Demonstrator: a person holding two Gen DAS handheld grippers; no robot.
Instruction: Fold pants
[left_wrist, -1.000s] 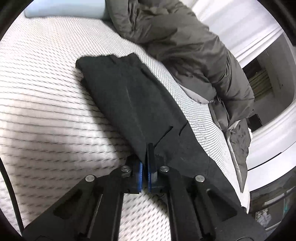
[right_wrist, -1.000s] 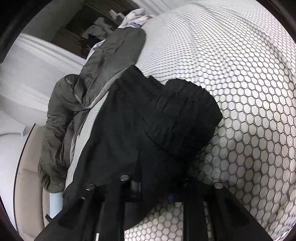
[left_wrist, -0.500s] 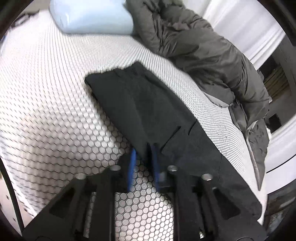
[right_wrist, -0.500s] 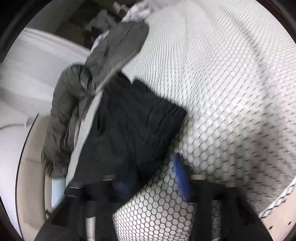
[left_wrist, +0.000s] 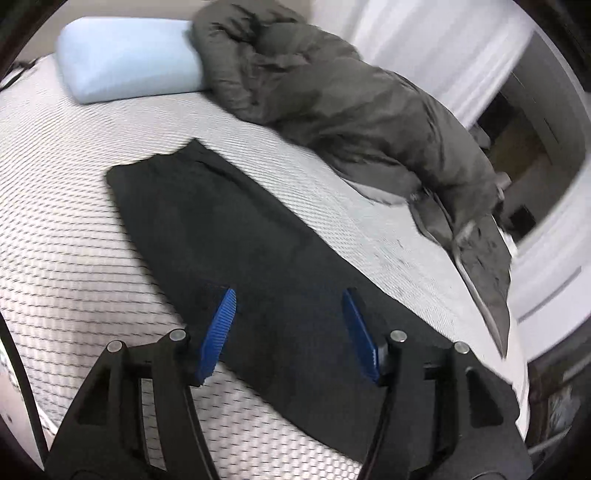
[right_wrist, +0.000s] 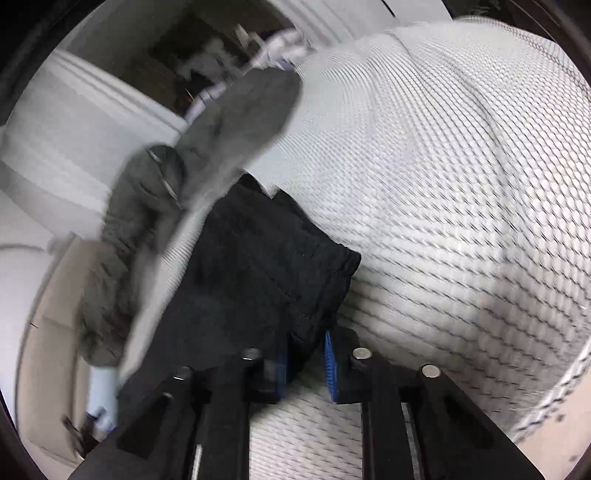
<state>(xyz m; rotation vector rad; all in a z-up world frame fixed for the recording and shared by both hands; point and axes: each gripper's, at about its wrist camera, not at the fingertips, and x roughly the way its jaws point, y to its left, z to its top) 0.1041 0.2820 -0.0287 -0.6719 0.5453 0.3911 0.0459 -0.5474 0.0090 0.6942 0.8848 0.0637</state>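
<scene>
While black pants (left_wrist: 258, 251) lie flat, L claw (left_wrist: 288, 325) released, R claw (right_wrist: 306, 360) pinching hem, grey duvet (left_wrist: 351, 107) beside.

Bed: my white mattress (left_wrist: 74, 236) has a net pattern all over.
Pillow: a light blue pillow (left_wrist: 129, 70) lies at the far end.
Blanket: a big grey blanket (left_wrist: 351, 110) touches my pillow.

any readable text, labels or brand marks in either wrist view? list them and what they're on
None. The pants, duvet, pillow and mattress carry no visible print. The clutter past the bed is too blurred to tell whether it bears any text.
</scene>
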